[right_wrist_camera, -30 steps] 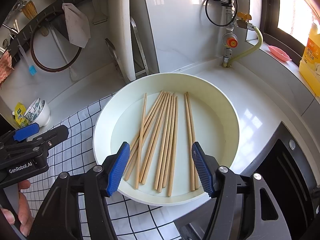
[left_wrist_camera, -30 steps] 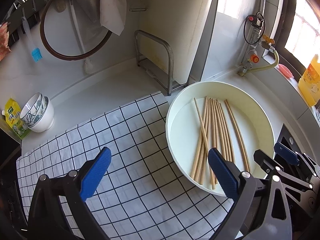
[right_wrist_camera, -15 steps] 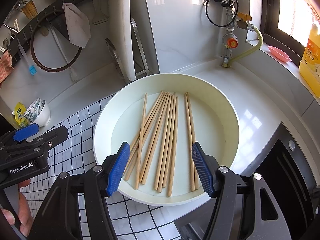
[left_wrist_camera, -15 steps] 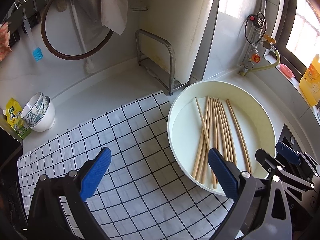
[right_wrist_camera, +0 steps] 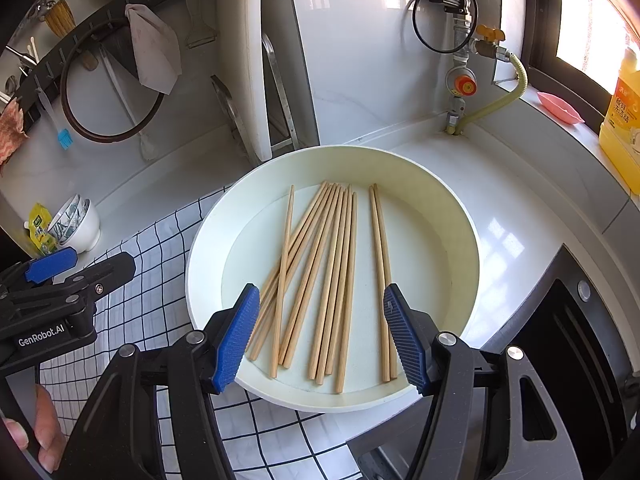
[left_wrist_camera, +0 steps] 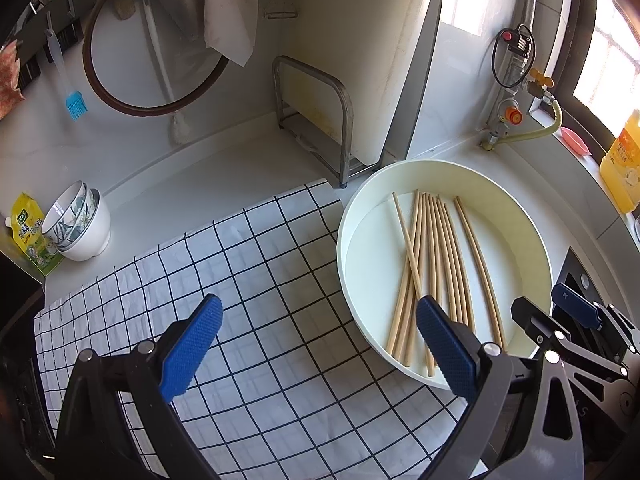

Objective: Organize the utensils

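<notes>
Several wooden chopsticks (right_wrist_camera: 332,276) lie loose in a round white tray (right_wrist_camera: 452,216) on the counter; they also show in the left wrist view (left_wrist_camera: 436,264), in the same tray (left_wrist_camera: 516,216). My right gripper (right_wrist_camera: 322,336) is open and empty, hovering over the tray's near edge above the chopstick ends. My left gripper (left_wrist_camera: 316,344) is open and empty above the checked cloth (left_wrist_camera: 248,264), left of the tray. Each gripper shows at the edge of the other's view.
A cutting board in a metal rack (left_wrist_camera: 320,120) stands behind the tray. Stacked bowls (left_wrist_camera: 80,224) and a yellow packet (left_wrist_camera: 30,232) sit far left. A gas valve (right_wrist_camera: 460,84), a yellow oil bottle (right_wrist_camera: 624,120) and a black stove (right_wrist_camera: 576,344) are at the right.
The left wrist view has shifted very slightly; the tray sits a touch further right. Both grippers stay open and the chopsticks have not moved.
</notes>
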`<state>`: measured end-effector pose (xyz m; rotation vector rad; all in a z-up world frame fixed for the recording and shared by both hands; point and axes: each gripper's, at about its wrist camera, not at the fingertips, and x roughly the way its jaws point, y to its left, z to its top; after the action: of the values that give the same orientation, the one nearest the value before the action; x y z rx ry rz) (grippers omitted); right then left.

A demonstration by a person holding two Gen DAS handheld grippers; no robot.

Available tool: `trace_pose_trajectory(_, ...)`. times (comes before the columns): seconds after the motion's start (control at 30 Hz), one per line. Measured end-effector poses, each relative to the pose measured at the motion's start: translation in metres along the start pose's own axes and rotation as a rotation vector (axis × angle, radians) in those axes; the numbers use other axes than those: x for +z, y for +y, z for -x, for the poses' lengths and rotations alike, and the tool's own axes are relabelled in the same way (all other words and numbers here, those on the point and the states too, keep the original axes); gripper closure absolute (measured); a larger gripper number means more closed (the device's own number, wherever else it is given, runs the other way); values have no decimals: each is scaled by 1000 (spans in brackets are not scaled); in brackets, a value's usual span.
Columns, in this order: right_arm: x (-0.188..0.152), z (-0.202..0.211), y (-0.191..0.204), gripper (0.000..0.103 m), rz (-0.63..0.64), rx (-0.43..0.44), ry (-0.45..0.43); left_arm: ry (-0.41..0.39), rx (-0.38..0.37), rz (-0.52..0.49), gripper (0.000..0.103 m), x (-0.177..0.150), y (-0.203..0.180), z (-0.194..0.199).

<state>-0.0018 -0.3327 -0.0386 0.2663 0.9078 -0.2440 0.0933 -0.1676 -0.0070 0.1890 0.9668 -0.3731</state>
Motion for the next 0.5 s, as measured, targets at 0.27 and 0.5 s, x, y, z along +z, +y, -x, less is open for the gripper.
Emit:
trace_pose_trajectory(0.27, 0, -2, 0, 41, 1, -1, 3, -8, -10, -15, 7, -1, -4, 0)
trace_pose_trajectory(0.5, 0, -2, 0, 41, 2, 0, 3, 7, -6, 7, 7, -1, 0, -3)
